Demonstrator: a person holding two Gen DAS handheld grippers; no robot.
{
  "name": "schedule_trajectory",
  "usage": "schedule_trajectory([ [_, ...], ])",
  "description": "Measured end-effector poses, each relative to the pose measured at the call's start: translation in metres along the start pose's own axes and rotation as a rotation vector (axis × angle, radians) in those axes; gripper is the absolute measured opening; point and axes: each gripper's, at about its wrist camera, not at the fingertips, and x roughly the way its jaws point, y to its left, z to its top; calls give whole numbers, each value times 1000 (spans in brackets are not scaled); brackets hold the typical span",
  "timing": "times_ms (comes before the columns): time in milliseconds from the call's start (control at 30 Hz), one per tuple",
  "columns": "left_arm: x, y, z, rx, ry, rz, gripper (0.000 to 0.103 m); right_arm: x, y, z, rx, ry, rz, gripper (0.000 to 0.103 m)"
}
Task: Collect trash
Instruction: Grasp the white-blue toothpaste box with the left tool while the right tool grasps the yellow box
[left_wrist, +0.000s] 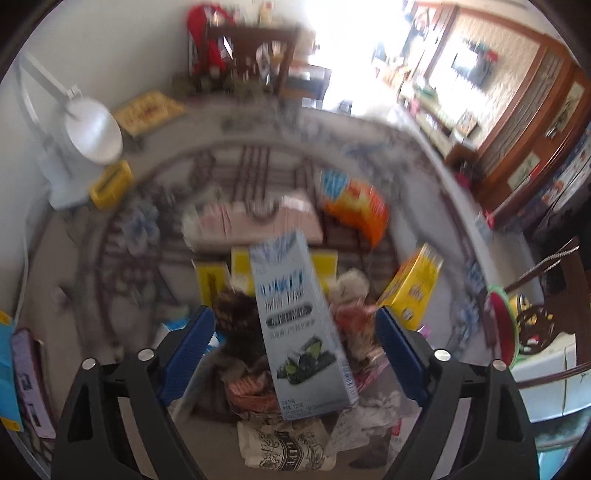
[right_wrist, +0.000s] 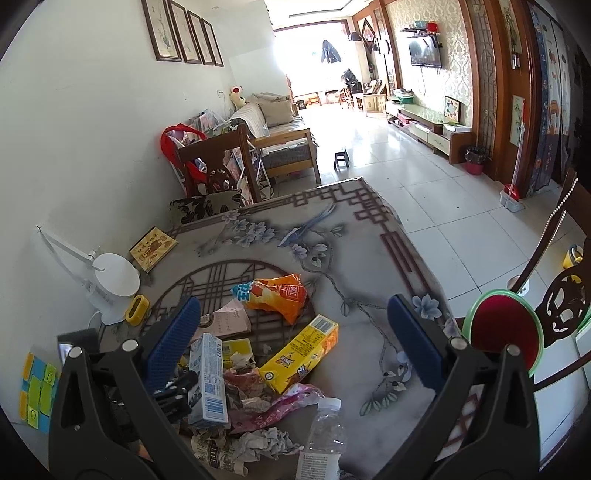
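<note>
A heap of trash lies on the patterned table (right_wrist: 351, 240). A grey-blue carton (left_wrist: 301, 321) sits on top of it, between the fingers of my left gripper (left_wrist: 295, 343), which is open; the view is blurred. The carton also shows in the right wrist view (right_wrist: 207, 380). Around it lie a yellow box (right_wrist: 301, 352), an orange snack bag (right_wrist: 277, 295), a pink packet (right_wrist: 229, 321), crumpled wrappers (right_wrist: 258, 402) and a clear plastic bottle (right_wrist: 323, 439). My right gripper (right_wrist: 295, 350) is open and empty above the heap.
A white desk lamp (right_wrist: 110, 284) and a small yellow holder (right_wrist: 136, 310) stand at the table's left. A yellow booklet (right_wrist: 153, 247) lies behind them. A red dish with green rim (right_wrist: 502, 328) and wooden chairs (right_wrist: 561, 295) are at the right.
</note>
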Motion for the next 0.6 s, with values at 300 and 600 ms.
schedule_trajectory([
  [300, 59, 10, -9, -79, 138, -127, 51, 63, -30, -18, 29, 174, -42, 100],
  [600, -6, 2, -12, 49, -58, -116, 50, 181, -40, -47, 183, 480, -51, 100],
])
